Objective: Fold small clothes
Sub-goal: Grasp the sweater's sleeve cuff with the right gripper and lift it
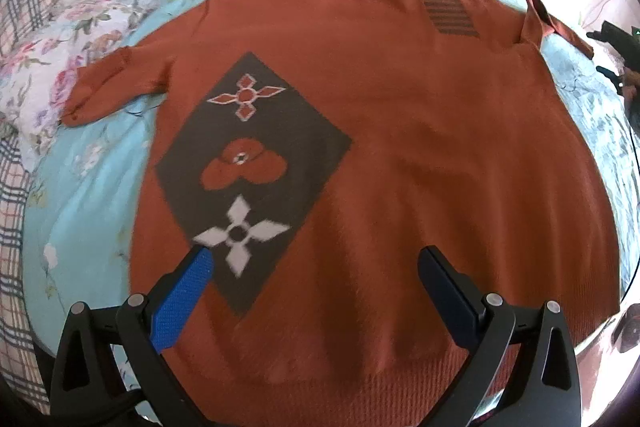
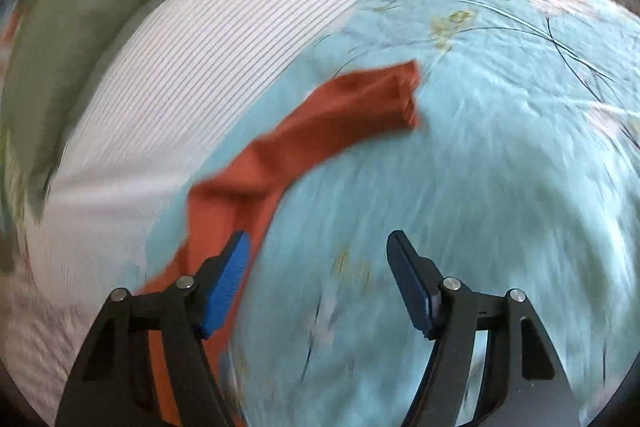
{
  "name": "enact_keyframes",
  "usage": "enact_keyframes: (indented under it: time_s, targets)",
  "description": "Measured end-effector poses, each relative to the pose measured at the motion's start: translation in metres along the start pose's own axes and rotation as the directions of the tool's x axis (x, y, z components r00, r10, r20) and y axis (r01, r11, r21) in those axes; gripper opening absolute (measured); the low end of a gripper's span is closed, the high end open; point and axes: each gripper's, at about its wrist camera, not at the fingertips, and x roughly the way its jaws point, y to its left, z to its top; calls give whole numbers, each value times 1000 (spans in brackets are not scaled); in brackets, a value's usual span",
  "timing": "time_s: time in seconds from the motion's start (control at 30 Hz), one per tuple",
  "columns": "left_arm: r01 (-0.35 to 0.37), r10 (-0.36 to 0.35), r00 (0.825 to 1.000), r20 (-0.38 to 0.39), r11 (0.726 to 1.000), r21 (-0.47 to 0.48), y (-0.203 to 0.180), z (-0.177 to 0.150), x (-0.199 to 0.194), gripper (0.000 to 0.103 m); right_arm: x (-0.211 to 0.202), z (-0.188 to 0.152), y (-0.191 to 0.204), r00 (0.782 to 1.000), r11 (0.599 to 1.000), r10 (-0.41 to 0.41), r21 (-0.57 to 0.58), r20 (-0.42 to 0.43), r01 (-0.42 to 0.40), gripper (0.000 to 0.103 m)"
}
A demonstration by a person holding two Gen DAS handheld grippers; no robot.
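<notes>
An orange knitted sweater (image 1: 400,147) lies flat, front up, on a light blue bedspread (image 1: 92,187). It bears a dark diamond panel (image 1: 256,179) with flower shapes and a small striped patch (image 1: 450,15) near one shoulder. My left gripper (image 1: 316,255) hovers open above the lower body of the sweater, nothing between its fingers. In the right wrist view, which is blurred, one orange sleeve (image 2: 320,131) stretches across the blue bedspread (image 2: 480,187). My right gripper (image 2: 318,247) is open over the bedspread, to the right of the sleeve, with nothing between its pads.
A white striped pillow (image 2: 200,67) and a green cloth (image 2: 80,27) lie beyond the sleeve. Floral bedding (image 1: 52,67) and a plaid sheet (image 1: 16,227) border the left side. The other gripper's dark parts (image 1: 620,67) show at the right edge.
</notes>
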Motion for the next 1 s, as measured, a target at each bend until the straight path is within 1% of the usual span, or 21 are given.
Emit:
enact_keyframes:
  time_s: [0.13,0.2,0.27,0.3,0.33,0.37,0.43,0.47,0.53,0.57,0.63,0.7,0.73,0.8,0.83,0.9,0.93,0.97,1.0]
  targets:
    - [1,-1,1000,-26,1000,21,-9,14,14,102,29,37,-27,999,989,-18,144,29,13,71]
    - [10,-9,999,-30,1000,24,-12,20,19,102,37,51,-36,999,984,-22,180,48,13,67]
    - [17,-16,999,-35,999,31,-16,26,24,102,41,62,-40,997,983,-49,178,65,37,50]
    - [18,-17,999,-38,999,34,-17,28,26,102,45,67,-38,996,985,-58,167,60,48,44]
    - [21,-20,999,-39,999,34,-18,29,27,102,46,72,-35,997,988,-54,147,57,45,18]
    - [25,-24,999,-38,999,34,-19,31,29,102,46,76,-28,998,994,-24,107,55,18,8]
    - [35,-34,999,-33,999,33,-20,34,31,102,40,78,-8,998,1000,-11,17,62,10,8]
    - [39,-38,999,-31,999,30,-20,35,31,102,34,75,11,997,998,2,-57,71,2,8]
    - [49,-49,999,-24,999,22,-17,36,30,102,25,66,41,997,987,37,-158,66,-26,8]
    - [53,-52,998,-21,998,18,-16,35,29,102,21,58,62,996,975,77,-213,45,-66,8]
    - [56,-56,998,-6,998,12,-14,33,24,102,15,44,94,990,949,139,-285,6,-132,8]
    - [58,-58,998,12,998,7,-11,29,18,102,9,22,135,975,909,213,-353,-69,-223,8]
    - [61,-61,998,16,998,2,-9,28,16,102,7,7,158,964,883,242,-387,-110,-266,8]
    - [67,-67,997,25,998,-17,-2,24,12,102,7,-14,189,940,841,289,-421,-182,-340,8]
    - [72,-71,997,28,997,-28,1,22,10,102,9,-33,214,915,810,322,-430,-242,-399,8]
    - [78,-76,996,36,996,-53,11,18,7,102,11,-67,242,876,767,355,-434,-325,-472,8]
    - [82,-79,996,38,995,-62,15,17,6,102,16,-84,258,850,744,372,-427,-373,-513,8]
    - [88,-85,995,43,993,-76,22,16,4,102,26,-106,277,816,716,386,-418,-429,-559,8]
    - [91,-88,995,47,992,-83,25,15,3,102,30,-126,291,792,694,390,-415,-469,-588,8]
